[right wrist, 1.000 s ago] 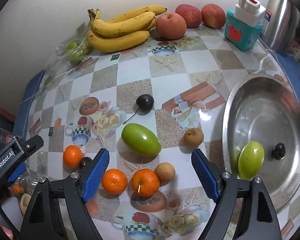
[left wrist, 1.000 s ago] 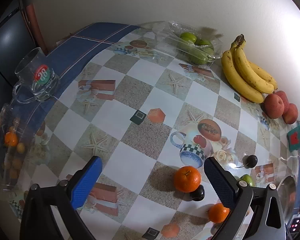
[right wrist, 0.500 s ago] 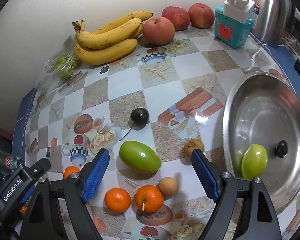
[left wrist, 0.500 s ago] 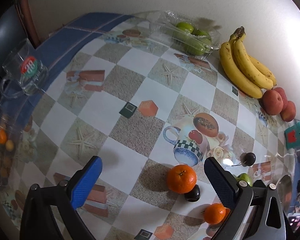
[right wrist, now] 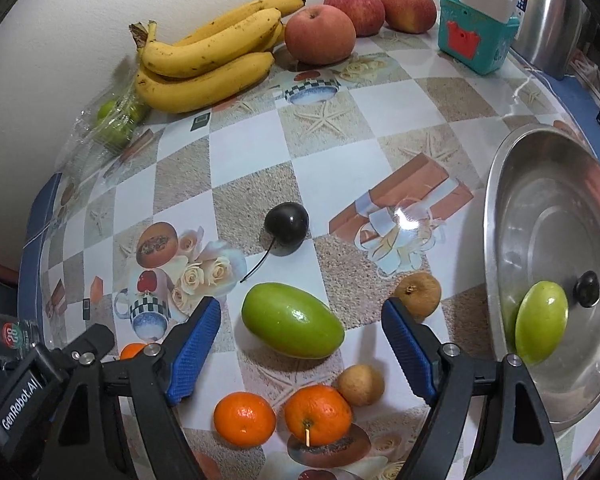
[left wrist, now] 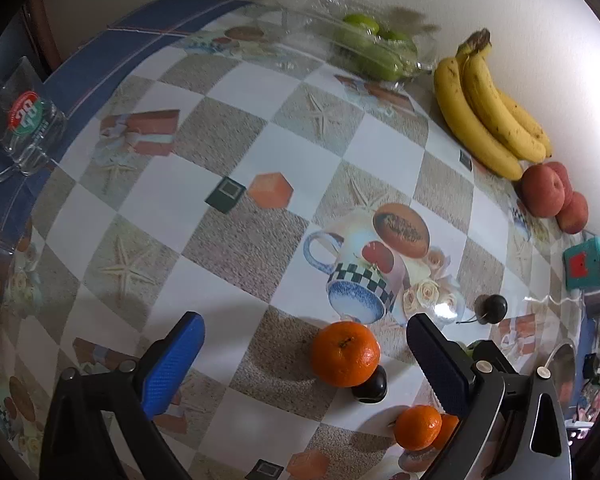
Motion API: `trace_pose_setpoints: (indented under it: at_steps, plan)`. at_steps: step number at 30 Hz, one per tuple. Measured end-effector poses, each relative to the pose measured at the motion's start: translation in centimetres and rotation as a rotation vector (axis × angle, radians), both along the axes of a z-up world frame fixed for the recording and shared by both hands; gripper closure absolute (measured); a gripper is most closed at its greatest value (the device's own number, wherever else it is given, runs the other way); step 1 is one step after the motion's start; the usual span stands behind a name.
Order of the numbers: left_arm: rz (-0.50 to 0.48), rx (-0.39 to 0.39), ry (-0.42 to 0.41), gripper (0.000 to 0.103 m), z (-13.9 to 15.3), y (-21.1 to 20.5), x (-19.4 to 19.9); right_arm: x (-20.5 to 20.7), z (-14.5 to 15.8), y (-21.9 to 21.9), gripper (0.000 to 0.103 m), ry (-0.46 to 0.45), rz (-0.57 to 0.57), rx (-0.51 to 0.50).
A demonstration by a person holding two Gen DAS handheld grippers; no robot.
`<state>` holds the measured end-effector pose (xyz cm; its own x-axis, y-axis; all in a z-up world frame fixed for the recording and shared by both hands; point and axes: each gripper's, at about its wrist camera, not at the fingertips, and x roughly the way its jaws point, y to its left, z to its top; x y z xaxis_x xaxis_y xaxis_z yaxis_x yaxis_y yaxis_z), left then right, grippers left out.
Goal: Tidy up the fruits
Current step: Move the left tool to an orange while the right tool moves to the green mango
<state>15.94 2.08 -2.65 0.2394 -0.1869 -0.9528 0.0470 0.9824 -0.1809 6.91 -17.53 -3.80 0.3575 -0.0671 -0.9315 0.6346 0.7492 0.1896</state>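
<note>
Checkered tablecloth (right wrist: pixel 380 100), fruit scattered. Your right gripper (right wrist: pixel 302 340) is closing astride the green fruit (right wrist: pixel 292 320), pads clear. Your left gripper (left wrist: pixel 304 356) gapes, empty, over an orange (left wrist: pixel 345 353).

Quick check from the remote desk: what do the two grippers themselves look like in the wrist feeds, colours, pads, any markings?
Both look alike. The left gripper has black angular arms with silver screws and blue ribbed pads on its fingers. The right gripper is built the same, black frame with blue textured pads. The left unit's black body, seen in the right wrist view, bears white "GenRobot.AI" lettering. No cables or sleeves show.
</note>
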Motion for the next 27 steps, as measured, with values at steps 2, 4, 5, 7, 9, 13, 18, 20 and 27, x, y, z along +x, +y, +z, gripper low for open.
trace_pose_setpoints:
  at_steps: [2,4,5,7,9,13,18,20,27]
  plan:
    - [-0.010,0.000,0.008,0.004,-0.3,-0.3,0.0,0.2,-0.3,0.1,0.024,0.008,0.007,-0.004]
    - [-0.020,0.004,0.013,0.010,-0.4,-0.6,0.0,0.4,-0.5,0.1,0.024,0.012,0.006,-0.003]
    - [-0.024,0.005,0.016,0.013,-0.5,-0.7,0.0,0.5,-0.6,0.1,0.024,0.012,0.006,0.001]
    - [-0.031,0.004,0.025,0.017,-0.8,-1.0,0.0,0.7,-0.9,0.1,0.025,0.019,0.005,0.003]
    - [-0.037,-0.001,0.035,0.019,-1.1,-1.2,0.0,0.8,-1.1,0.0,0.030,0.022,0.006,0.006]
    - [-0.037,-0.015,0.046,0.028,-1.3,-1.5,-0.1,0.9,-1.5,-0.1,0.031,0.026,0.000,0.014]
    - [-0.040,-0.020,0.055,0.040,-1.5,-1.4,-0.1,1.0,-1.4,-0.1,0.032,0.027,0.004,0.006]
    - [-0.044,-0.031,0.059,0.048,-1.7,-1.6,-0.2,1.0,-1.4,0.0,0.034,0.030,0.005,-0.001]
    - [-0.063,-0.038,0.049,0.061,-1.7,-2.7,-0.2,1.3,-1.4,0.4,0.039,0.030,0.014,-0.004]
